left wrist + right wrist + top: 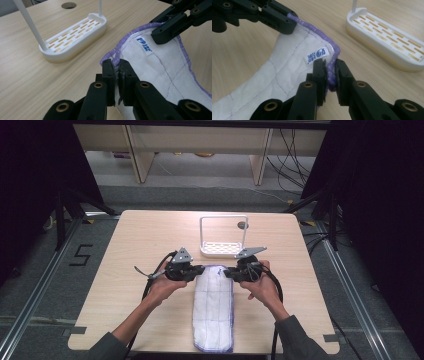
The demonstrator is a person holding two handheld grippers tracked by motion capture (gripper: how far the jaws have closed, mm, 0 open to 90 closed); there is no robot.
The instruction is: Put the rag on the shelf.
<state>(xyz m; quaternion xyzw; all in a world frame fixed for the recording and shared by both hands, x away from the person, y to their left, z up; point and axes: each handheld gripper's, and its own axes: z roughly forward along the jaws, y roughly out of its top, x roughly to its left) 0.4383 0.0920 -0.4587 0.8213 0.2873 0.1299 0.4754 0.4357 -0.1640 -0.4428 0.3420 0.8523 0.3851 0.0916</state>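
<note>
Counter (130, 270): pale wood, takes up the middle of the high view; dark floor and black curtains surround it, and cables trail at the upper right.
Cloth (214, 312): long white quilted strip with purple edging, lying lengthwise from the centre of the high view down to the counter's lower edge. Its far end is lifted at both corners and sags between them; a small white label (144, 44) with blue print sits near that end.
Rack (223, 236): white slotted tray with a thin upright frame, just above the cloth's far end in the high view, near it but not touching. It sits at the upper left of the left gripper view and the upper right of the right gripper view.
Hole (242, 225): round, in the counter behind the rack.
Left claw (116, 71): jaws together, clamped on the cloth's purple hem at one far corner; left of centre in the high view.
Right claw (331, 72): jaws together, clamped on the purple hem at the other far corner; right of centre in the high view.
In the way: the rack stands closest beyond the raised hem; bare wood lies on both sides of the cloth.
</note>
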